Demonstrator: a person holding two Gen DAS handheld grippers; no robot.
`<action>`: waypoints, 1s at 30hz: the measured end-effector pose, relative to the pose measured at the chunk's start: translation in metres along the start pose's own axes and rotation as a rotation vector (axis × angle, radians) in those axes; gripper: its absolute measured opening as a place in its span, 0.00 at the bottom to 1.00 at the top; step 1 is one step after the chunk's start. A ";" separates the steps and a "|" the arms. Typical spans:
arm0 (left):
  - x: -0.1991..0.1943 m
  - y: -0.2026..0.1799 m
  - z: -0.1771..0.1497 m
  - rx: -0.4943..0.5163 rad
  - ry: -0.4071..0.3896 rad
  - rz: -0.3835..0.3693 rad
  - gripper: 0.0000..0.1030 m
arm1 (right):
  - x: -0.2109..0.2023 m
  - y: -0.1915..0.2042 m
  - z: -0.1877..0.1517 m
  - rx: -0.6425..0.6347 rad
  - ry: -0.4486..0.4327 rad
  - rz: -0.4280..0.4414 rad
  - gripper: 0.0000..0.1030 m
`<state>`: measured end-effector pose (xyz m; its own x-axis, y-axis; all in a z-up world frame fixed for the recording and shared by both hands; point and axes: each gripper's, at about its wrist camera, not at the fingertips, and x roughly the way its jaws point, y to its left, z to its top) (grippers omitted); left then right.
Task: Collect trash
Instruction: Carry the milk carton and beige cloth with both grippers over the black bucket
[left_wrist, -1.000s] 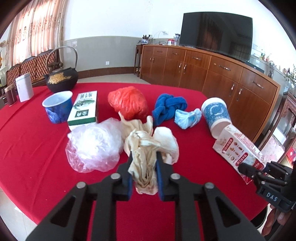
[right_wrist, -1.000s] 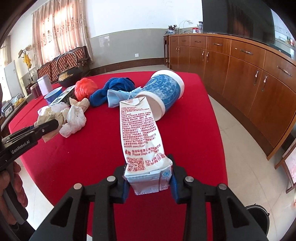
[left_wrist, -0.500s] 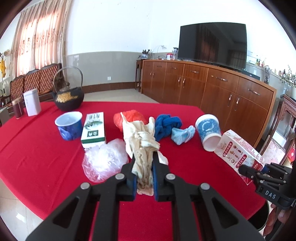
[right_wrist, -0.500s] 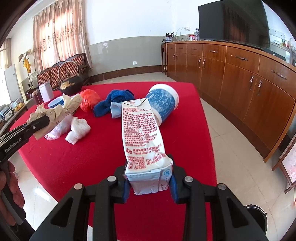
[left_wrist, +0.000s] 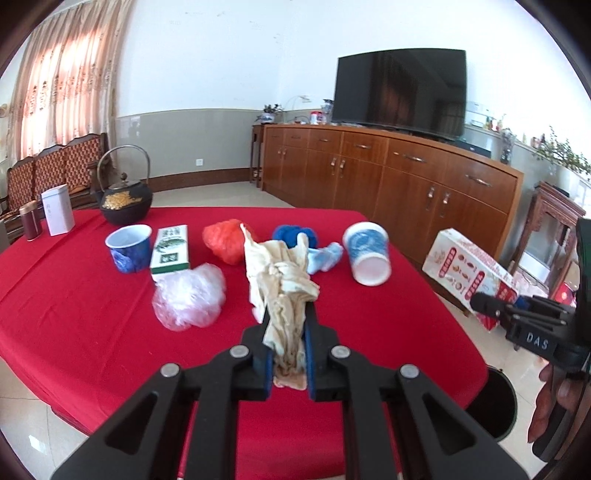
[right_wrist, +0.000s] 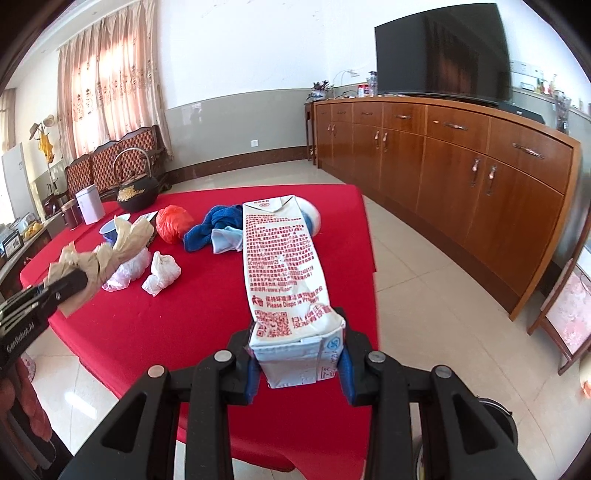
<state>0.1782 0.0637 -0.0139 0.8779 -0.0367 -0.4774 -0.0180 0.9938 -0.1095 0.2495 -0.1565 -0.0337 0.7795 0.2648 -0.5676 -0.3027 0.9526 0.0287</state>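
My left gripper (left_wrist: 288, 325) is shut on a crumpled beige paper wad (left_wrist: 282, 280) and holds it above the red table (left_wrist: 74, 314); the wad also shows in the right wrist view (right_wrist: 107, 254). My right gripper (right_wrist: 297, 350) is shut on a white milk carton with red print (right_wrist: 284, 266), held above the table's right edge; the carton also shows in the left wrist view (left_wrist: 465, 266). On the table lie a clear plastic bag (left_wrist: 188, 295), a red bag (left_wrist: 227, 240), a blue cloth (left_wrist: 295, 234), a tipped blue-white paper cup (left_wrist: 365, 253) and a white tissue wad (right_wrist: 162, 273).
A blue cup (left_wrist: 129, 247), a green-white box (left_wrist: 170, 249), a black kettle (left_wrist: 125, 201), a white tin (left_wrist: 57, 210) and a dark jar (left_wrist: 30, 221) stand at the table's far left. A black bin (left_wrist: 491, 402) is on the floor at the right. A wooden sideboard (left_wrist: 406, 181) lines the wall.
Both grippers have risen and drawn back from the table with their loads. The beige wad has left the tabletop, leaving the white tissue wad behind. The carton has lifted away from the tipped cup.
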 end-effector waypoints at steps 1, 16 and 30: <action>-0.002 -0.004 -0.001 0.006 0.001 -0.007 0.13 | -0.006 -0.004 -0.002 0.005 -0.003 -0.008 0.35; -0.026 -0.084 -0.004 0.104 -0.013 -0.158 0.13 | -0.090 -0.076 -0.039 0.099 -0.021 -0.140 0.35; -0.034 -0.162 -0.015 0.205 0.006 -0.317 0.13 | -0.157 -0.144 -0.077 0.184 -0.023 -0.265 0.35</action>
<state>0.1443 -0.0979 0.0070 0.8217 -0.3461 -0.4529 0.3513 0.9332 -0.0759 0.1286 -0.3467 -0.0124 0.8308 0.0056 -0.5566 0.0145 0.9994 0.0317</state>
